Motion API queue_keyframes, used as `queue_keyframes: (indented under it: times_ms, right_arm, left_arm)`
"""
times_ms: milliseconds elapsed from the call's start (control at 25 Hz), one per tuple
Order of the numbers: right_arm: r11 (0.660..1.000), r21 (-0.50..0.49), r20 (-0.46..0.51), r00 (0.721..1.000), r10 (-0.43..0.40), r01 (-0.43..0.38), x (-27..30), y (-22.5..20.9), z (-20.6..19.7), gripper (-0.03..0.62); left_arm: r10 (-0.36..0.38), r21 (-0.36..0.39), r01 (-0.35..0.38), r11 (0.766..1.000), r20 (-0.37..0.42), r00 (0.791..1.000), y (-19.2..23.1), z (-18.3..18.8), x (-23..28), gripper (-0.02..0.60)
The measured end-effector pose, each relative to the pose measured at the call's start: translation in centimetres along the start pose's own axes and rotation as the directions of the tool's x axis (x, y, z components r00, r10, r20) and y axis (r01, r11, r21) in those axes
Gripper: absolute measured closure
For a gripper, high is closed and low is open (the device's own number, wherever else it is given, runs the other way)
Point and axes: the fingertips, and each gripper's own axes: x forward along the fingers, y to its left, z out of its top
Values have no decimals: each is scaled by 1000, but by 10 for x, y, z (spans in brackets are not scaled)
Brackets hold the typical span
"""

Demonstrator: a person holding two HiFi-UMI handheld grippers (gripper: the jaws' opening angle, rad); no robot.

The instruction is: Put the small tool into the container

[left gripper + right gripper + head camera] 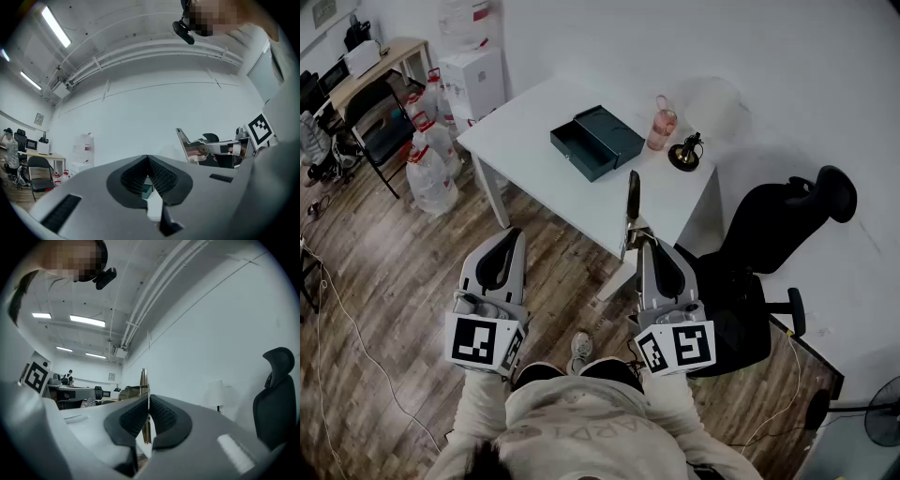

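- the right gripper (639,240) is pinching the small tool (633,199) by its lower end; it's looking thin, stiff, light, probably slippery
- the left gripper (507,236) is sitting pressed together, empty

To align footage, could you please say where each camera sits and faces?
Head view: on the head, steeply down at the table; left tool, right tool, sleeves.
Left gripper view: on left tool, facing far wall; shut jaws.
Right gripper view: on right tool, facing wall and chair; jaws gripping blade.
Shared: all three show the blade.
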Motion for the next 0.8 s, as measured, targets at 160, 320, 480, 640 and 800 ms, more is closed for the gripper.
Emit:
queue_keyframes:
  times_ms: [160,320,480,640,800]
  right_arm:
    - [1000,-6,-2,1000,3,-3,3,1,-1,577]
    - [1000,-10,-2,1000,9,-9,13,1,-2,577]
    - [1000,-11,-5,1000,15,-15,25,-4,-6,577]
    - [1000,-15,-5,1000,22,-22,40,-11,-9,577]
    - [1000,-11,-13,1000,26,-26,55,-20,-13,577]
  left_arm:
    - [-1,-2,1,1000,1,1000,2,-1,2,578]
    - [0,-3,0,1000,2,1000,8,-2,10,578]
    - [5,-4,-5,1000,4,1000,12,-4,21,577]
    - [11,-5,-11,1000,6,1000,18,-6,35,578]
    - [23,-3,-23,1000,9,1000,23,-7,50,578]
